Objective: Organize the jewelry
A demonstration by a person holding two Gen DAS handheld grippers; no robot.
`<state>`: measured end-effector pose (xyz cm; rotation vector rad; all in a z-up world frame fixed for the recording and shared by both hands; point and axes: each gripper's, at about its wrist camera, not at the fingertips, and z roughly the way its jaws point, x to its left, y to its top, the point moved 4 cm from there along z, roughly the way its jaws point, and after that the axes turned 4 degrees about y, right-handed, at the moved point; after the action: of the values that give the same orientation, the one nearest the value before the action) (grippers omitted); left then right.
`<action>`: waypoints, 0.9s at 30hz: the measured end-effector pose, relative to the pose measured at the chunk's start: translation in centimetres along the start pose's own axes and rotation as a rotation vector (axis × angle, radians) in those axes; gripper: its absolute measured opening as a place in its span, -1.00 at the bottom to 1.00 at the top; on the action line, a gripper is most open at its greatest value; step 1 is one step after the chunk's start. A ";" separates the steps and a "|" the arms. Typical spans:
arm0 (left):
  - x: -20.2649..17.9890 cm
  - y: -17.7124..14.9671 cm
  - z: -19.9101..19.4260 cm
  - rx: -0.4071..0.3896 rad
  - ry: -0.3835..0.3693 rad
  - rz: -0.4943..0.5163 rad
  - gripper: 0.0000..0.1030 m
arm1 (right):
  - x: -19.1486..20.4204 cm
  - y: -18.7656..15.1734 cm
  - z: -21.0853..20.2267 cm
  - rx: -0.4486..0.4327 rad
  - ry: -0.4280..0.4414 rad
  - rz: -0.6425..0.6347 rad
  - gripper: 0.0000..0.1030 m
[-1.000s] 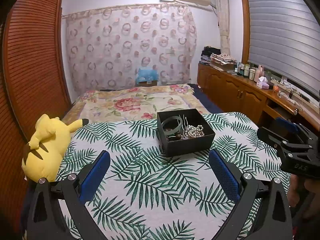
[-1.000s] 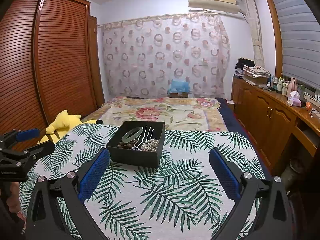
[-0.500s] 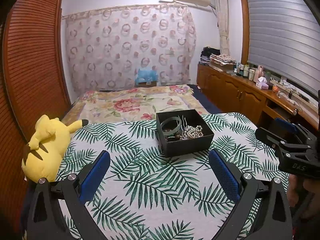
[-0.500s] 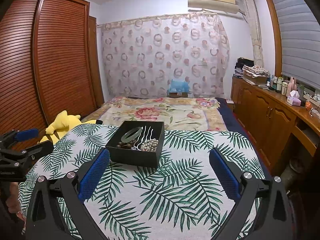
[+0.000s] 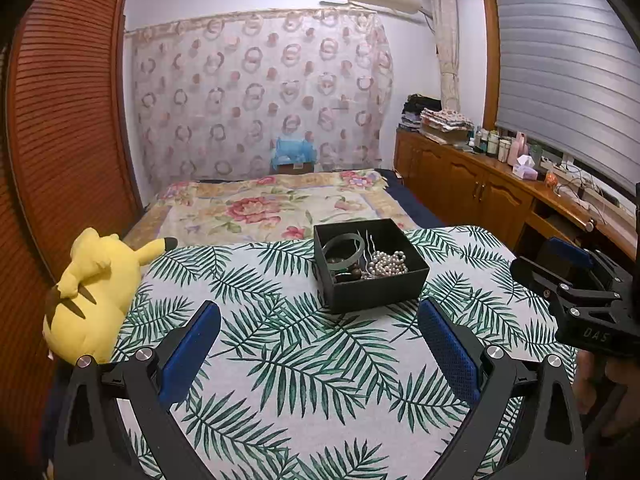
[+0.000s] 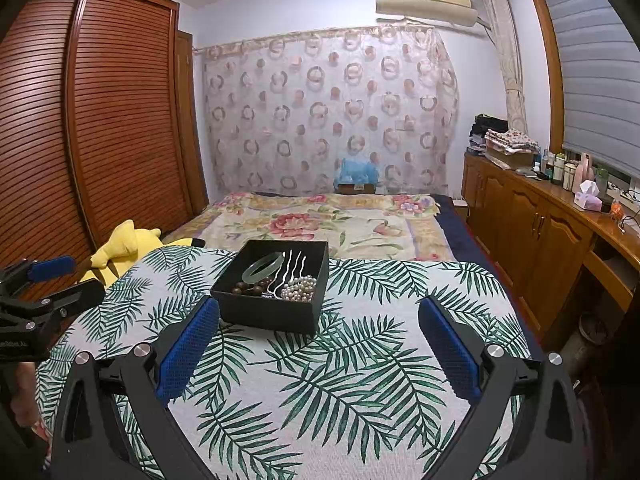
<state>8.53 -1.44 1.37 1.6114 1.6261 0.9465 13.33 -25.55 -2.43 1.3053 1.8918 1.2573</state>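
Observation:
A black open box [image 5: 376, 294] stands on the palm-leaf cover; it also shows in the right wrist view [image 6: 268, 314]. Inside lie a pale green bangle [image 5: 343, 245], a pearl strand [image 5: 387, 264], a silver hair fork [image 5: 367, 249] and dark wooden beads [image 5: 347, 273]. My left gripper [image 5: 320, 354] is open and empty, short of the box. My right gripper [image 6: 320, 354] is open and empty, short of the box and to its right. Each gripper shows in the other's view: the right one [image 5: 576, 276], the left one [image 6: 52, 276].
A yellow plush toy [image 5: 94, 292] lies at the bed's left edge by the wooden wardrobe [image 6: 80, 128]. A floral blanket [image 5: 276, 208] covers the far bed. A wooden cabinet [image 6: 540, 224] with bottles runs along the right wall.
Both grippers stay open and nearly still; the right gripper has drifted slightly left in the left wrist view. The box and its contents have not moved.

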 end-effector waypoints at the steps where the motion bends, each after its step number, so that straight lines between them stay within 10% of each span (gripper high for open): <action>1: 0.1 0.0 0.0 0.000 -0.001 0.000 0.85 | 0.0 0.0 0.0 0.000 0.000 -0.001 0.95; 27: -0.2 0.3 -0.2 0.002 -0.005 -0.009 0.85 | -0.2 0.0 0.0 -0.004 0.000 0.001 0.95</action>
<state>8.52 -1.70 1.68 1.6052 1.6299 0.9362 13.40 -25.76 -2.41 1.3044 1.8884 1.2606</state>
